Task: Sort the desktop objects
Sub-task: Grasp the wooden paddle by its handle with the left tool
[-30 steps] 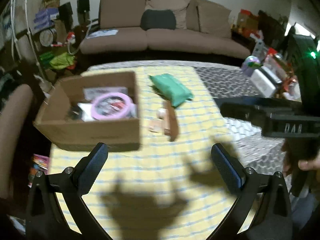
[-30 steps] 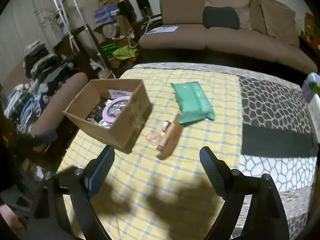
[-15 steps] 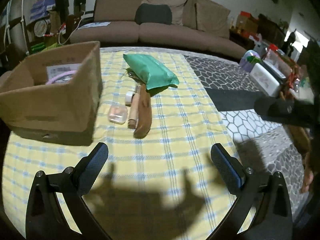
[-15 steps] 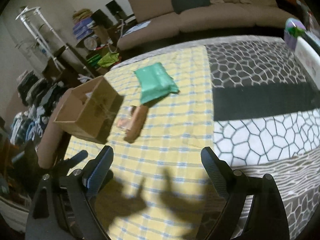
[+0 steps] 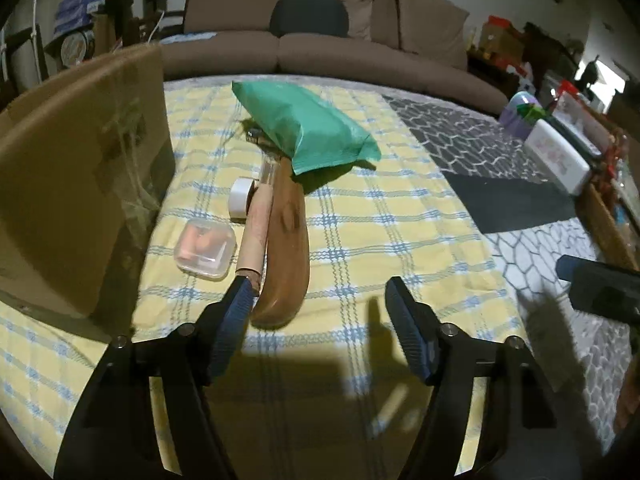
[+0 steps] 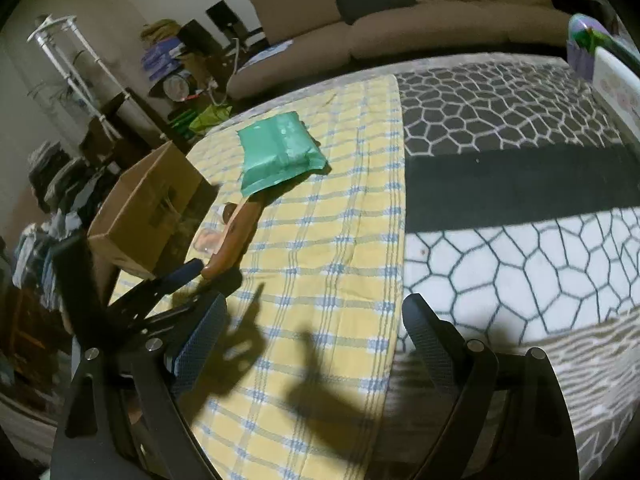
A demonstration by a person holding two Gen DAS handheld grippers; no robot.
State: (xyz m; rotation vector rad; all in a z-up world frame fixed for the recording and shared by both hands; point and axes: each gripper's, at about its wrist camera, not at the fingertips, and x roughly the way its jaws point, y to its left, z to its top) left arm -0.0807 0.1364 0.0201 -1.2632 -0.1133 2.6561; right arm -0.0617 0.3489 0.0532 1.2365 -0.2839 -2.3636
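A brown wooden case (image 5: 286,236) lies on the yellow checked cloth (image 5: 360,220), with a pale wooden roll (image 5: 258,228), a white tape roll (image 5: 241,196) and a clear plastic box (image 5: 205,248) to its left. A green packet (image 5: 308,128) lies partly over the case's far end. The cardboard box (image 5: 80,184) stands at the left. My left gripper (image 5: 320,300) is open and empty, low over the cloth at the case's near end. My right gripper (image 6: 312,320) is open and empty, further right, and sees the case (image 6: 236,236), the packet (image 6: 280,152) and the box (image 6: 148,208).
A grey and white patterned cloth (image 6: 520,184) covers the table's right part. A white container (image 5: 558,156) and clutter stand at the right edge. A brown sofa (image 5: 320,40) is behind the table. The right gripper's body (image 5: 600,292) shows at the right of the left wrist view.
My left gripper has dropped lower and come close to the wooden case, away from above the cardboard box. My right gripper has swung to the right and lower over the cloth.
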